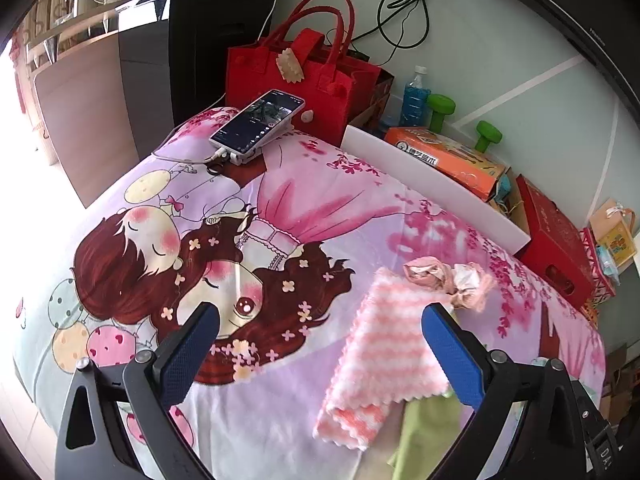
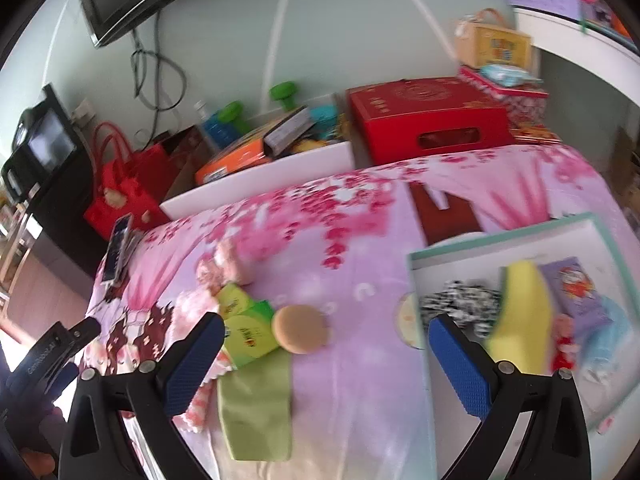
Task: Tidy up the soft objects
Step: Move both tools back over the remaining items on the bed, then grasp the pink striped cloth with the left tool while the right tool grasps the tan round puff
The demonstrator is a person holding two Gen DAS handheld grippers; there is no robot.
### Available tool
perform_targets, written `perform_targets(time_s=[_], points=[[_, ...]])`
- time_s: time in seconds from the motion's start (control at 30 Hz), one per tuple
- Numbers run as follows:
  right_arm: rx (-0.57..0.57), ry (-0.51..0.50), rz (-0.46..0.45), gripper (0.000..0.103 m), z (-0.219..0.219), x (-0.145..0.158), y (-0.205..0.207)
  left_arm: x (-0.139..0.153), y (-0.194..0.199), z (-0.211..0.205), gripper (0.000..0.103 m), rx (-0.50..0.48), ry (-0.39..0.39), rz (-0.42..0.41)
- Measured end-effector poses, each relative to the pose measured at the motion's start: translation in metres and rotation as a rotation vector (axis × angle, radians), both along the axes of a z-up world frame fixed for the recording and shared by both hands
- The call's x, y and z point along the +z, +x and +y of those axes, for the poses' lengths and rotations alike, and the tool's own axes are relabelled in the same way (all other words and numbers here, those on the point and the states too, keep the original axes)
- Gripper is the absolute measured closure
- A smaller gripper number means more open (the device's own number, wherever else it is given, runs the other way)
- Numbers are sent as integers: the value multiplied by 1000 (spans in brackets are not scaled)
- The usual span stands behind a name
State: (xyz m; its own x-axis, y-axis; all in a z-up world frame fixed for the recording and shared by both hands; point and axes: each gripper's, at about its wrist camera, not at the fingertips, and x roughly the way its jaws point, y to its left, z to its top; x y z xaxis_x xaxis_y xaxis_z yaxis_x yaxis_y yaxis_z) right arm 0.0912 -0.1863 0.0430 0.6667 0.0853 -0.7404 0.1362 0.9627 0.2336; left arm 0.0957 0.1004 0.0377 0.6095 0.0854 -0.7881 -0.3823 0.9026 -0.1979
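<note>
Both your left gripper and right gripper spread empty; striped cloth at two o'clock, limp, light — pinch its near scalloped edge.

The right gripper hangs over the blanket, jaws wide apart and empty. A tan sponge touches green packets; the tray holds a blurred, possibly yellow sponge.

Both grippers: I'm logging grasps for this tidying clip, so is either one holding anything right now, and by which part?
Nothing is held. The left gripper and the right gripper are both open, with no object between their fingers.
</note>
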Motion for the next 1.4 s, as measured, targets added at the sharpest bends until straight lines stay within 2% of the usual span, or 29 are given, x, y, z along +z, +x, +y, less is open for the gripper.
perform_targets(time_s=[0.17, 0.4, 0.5, 0.63, 0.73, 0.8, 0.87, 0.97, 1.03, 1.1, 1.3, 1.4], points=[[66, 26, 35, 0, 14, -19, 16, -21, 16, -8, 2, -49, 3, 44], [93, 119, 97, 1, 15, -47, 33, -42, 33, -15, 2, -91, -85, 96], [105, 141, 107, 6, 15, -54, 38, -48, 36, -15, 2, -87, -104, 109], [112, 180, 139, 12, 14, -66, 46, -53, 39, -18, 2, -86, -75, 127], [105, 198, 150, 15, 12, -73, 50, -59, 42, -22, 2, -119, -106, 139], [94, 220, 162, 25, 9, -80, 53, -63, 45, -25, 2, -134, -118, 143], [80, 237, 167, 26, 6, -84, 54, -68, 46, -28, 2, -143, -117, 154], [68, 266, 176, 29, 2, -91, 57, -76, 48, -28, 9, -145, -141, 179], [66, 275, 183, 33, 2, -96, 59, -82, 49, -28, 19, -147, -152, 198], [67, 286, 187, 35, 3, -99, 60, -87, 50, -29, 21, -146, -152, 217], [55, 285, 190, 48, 3, -104, 62, -94, 53, -37, 32, -168, -106, 254], [49, 291, 191, 50, 2, -105, 62, -93, 53, -41, 42, -184, -104, 249]])
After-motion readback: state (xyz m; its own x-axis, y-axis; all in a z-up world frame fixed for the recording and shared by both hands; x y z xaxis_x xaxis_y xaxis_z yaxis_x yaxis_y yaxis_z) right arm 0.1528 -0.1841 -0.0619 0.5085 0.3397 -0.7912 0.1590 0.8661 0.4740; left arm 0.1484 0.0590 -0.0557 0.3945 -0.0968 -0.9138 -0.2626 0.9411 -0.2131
